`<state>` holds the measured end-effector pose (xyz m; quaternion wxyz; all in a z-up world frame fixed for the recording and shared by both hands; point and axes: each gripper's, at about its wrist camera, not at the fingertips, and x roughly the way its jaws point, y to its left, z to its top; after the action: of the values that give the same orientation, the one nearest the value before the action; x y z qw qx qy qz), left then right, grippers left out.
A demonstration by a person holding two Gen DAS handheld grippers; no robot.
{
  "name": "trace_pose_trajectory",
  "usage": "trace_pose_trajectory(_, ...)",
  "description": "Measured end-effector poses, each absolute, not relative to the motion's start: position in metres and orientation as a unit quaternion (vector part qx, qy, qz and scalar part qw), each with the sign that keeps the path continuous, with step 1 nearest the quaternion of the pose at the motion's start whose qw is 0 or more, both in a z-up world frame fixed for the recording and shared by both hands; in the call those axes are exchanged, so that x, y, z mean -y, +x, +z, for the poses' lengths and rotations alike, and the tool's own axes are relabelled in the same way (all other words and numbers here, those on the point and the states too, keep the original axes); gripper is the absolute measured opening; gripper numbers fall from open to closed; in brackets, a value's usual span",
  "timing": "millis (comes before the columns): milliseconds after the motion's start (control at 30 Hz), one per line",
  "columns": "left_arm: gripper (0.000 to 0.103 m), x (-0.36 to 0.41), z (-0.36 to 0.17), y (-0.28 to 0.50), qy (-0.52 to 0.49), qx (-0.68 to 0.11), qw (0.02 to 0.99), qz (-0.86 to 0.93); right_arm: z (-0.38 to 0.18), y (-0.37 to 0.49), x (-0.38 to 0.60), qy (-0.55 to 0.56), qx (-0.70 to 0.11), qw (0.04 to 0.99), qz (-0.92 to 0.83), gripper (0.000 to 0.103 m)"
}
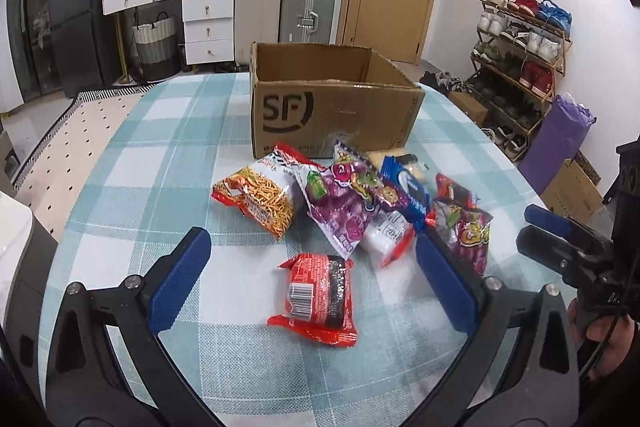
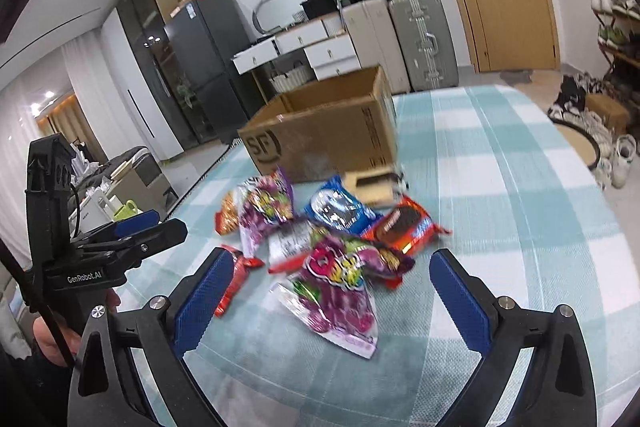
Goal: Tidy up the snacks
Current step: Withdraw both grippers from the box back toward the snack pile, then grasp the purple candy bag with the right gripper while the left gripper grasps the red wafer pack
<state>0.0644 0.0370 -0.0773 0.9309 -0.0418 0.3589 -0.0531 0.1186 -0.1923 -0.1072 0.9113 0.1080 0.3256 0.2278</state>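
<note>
An open cardboard box (image 1: 336, 111) printed "SF" stands upright toward the far edge of the tabletop, its flaps up and its inside hidden from view. Just in front of it a loose heap of snack packets lies flat. A red-and-orange noodle-snack bag (image 1: 260, 199) sits at the left of the heap, touching a purple grape-candy bag (image 1: 340, 211) that overlaps a white-and-red packet (image 1: 390, 235). A blue cookie packet (image 1: 404, 187) lies behind these, and a second purple candy bag (image 1: 466, 231) sits at the right. A red packet with a dark centre (image 1: 316, 293) lies apart, nearest the near edge, barcode side up.
</note>
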Motion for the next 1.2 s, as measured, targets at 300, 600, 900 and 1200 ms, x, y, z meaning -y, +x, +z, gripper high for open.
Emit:
trace_pose_trajectory(300,0.102,-0.045,-0.099,0.075,-0.055,-0.369,0.927,-0.048,-0.138,0.147,0.186,0.129,-0.385,0.884,0.23,0.1)
trace_pose_trajectory(600,0.102,-0.052,-0.113,0.082,-0.062,-0.379,0.922,-0.05,-0.153,0.165,0.171,0.136,-0.422,0.866,0.23,0.093)
trace_pose_trajectory(900,0.102,-0.06,-0.128,0.089,-0.073,-0.392,0.915,-0.052,-0.157,0.175,0.17,0.131,-0.427,0.867,0.22,0.072)
trace_pose_trajectory(1200,0.102,-0.056,-0.137,0.091,-0.069,-0.4,0.912,-0.057,-0.159,0.17,0.175,0.148,-0.416,0.868,0.225,0.056)
